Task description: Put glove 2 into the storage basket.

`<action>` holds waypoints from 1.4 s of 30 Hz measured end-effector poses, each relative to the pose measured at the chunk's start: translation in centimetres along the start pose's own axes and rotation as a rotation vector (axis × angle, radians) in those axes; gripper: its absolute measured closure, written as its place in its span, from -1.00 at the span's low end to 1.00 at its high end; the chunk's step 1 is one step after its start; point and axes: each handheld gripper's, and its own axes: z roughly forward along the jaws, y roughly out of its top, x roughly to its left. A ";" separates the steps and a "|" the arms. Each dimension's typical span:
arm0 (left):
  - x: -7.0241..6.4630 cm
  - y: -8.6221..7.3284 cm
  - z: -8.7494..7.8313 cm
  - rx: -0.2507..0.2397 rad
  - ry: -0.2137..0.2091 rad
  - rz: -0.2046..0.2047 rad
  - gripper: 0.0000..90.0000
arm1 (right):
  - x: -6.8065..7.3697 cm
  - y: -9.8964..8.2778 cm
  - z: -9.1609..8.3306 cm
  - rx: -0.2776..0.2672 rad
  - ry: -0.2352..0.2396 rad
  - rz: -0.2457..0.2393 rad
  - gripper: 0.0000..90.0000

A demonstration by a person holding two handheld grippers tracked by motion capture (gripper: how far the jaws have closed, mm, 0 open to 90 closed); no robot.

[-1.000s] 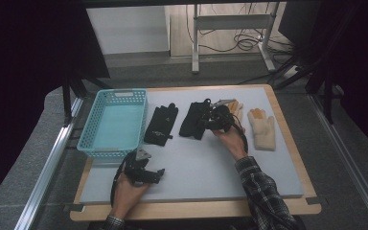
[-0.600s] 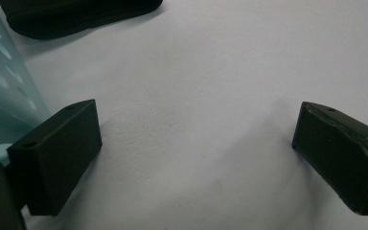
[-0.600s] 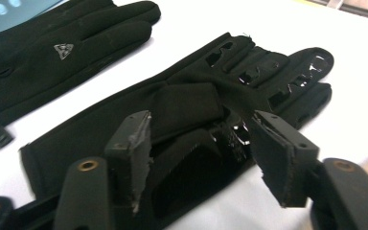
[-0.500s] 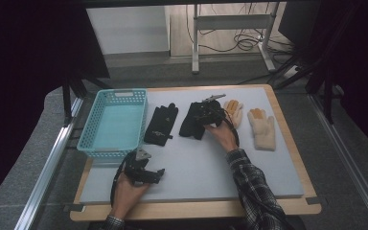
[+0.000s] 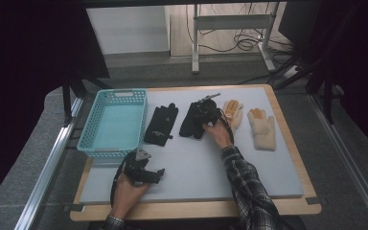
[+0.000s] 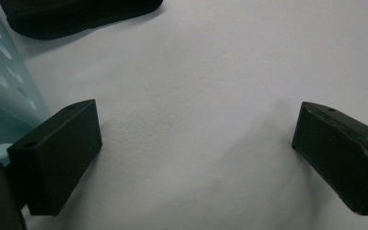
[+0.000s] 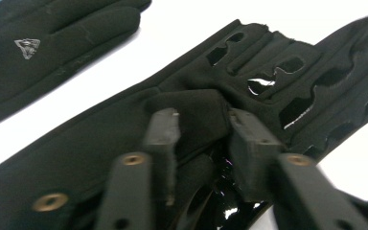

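Black knit cloth is what the right tool (image 7: 199, 139) has pinched: a raised fold on the back of a black glove (image 5: 191, 120), with its jaws drawn narrow on either side of the fold. That glove lies flat on the grey tabletop (image 5: 268, 167), in the middle of a row, just right of a second black glove (image 5: 161, 124) and left of two tan gloves (image 5: 232, 112) (image 5: 262, 128). A blue basket (image 5: 96, 146) stands at the left end of the row and looks empty.

In the right gripper view the held glove shows cut-out slots and glossy patches near the fingers, so part of it is likely a slicker, rubbery trim while the back is soft fabric. It should be very light and limp: lifted by one fold, it will probably hang and swing, and the fingers will trail. The fold of cloth on the back seems the better place to hold, since the shiny patches may slide between the pads. A shallow pinch could slip off thin fabric, so a deeper bite on the fold would likely be safer.

The left tool (image 5: 143, 170) rests low on the tabletop near the front edge, beside the basket's near corner, jaws spread wide with nothing between them.
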 end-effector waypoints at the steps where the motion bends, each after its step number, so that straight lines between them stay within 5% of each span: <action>1: 0.0 0.0 0.0 0.000 0.000 0.000 -0.92 | 0.0 0.0 0.0 0.002 0.007 0.003 0.63; 4: 0.0 0.0 0.0 0.000 0.000 -0.001 -0.92 | 0.1 0.0 -0.1 0.002 0.034 0.016 0.81; 10: 0.0 0.0 0.0 0.000 -0.001 -0.001 -0.92 | 0.1 0.2 -0.6 -0.001 0.029 -0.008 0.84; 18: 0.0 0.0 0.0 0.001 0.000 -0.001 -0.92 | 0.3 0.7 -3.6 -0.039 0.056 -0.036 0.84; 28: 0.0 0.0 0.0 0.002 0.001 0.001 -0.92 | 2.4 0.0 -8.8 -0.090 0.123 -0.080 0.83; 34: 0.0 0.0 0.0 0.001 0.001 -0.001 -0.92 | 5.0 -2.1 -12.6 -0.115 0.171 -0.113 0.83; 42: 0.0 0.0 0.0 -0.001 0.003 -0.003 -0.92 | 7.3 -5.7 -13.5 -0.091 0.184 -0.119 0.83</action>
